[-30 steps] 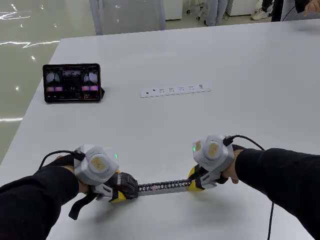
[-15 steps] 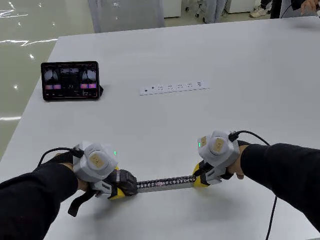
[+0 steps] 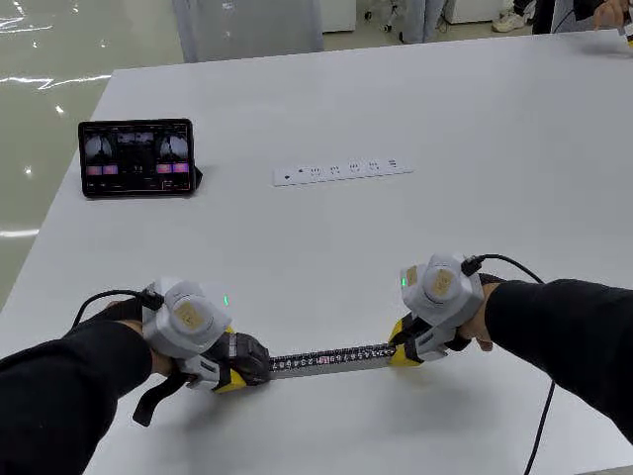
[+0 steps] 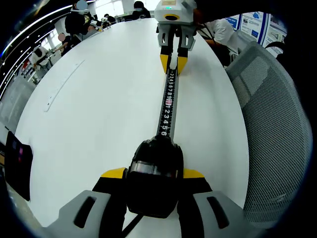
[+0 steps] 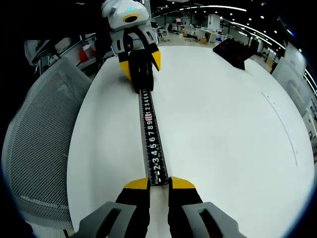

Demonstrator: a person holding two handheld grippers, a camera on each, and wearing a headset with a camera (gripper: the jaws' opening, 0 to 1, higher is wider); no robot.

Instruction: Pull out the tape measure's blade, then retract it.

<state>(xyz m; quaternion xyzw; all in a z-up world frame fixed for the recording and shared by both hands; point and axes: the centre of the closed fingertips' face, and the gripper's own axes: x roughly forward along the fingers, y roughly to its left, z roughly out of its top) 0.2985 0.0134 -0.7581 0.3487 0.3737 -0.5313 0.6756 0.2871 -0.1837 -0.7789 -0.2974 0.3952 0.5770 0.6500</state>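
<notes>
Two yellow-tipped jaws of your left gripper (image 3: 233, 380) are clamped on the sides of the black tape measure case (image 4: 155, 178), which sits between them at the near edge of the white table (image 3: 396, 228). Your right gripper (image 5: 158, 184) has its jaws drawn close together, pinching the free end of the blade (image 5: 150, 129). The blade is pulled out and runs straight from the case to that pinch, numbers facing up, low along the tabletop; you cannot tell whether it touches the surface. Your two grippers point at each other, well apart, with the blade spanning the gap. Farther out, a white power strip (image 3: 341, 172) lies flat near the middle of the table, and a tablet (image 3: 137, 158) with a lit screen stands propped toward the far left. A grey mesh chair (image 5: 44, 129) is just beside the table's near edge.
</notes>
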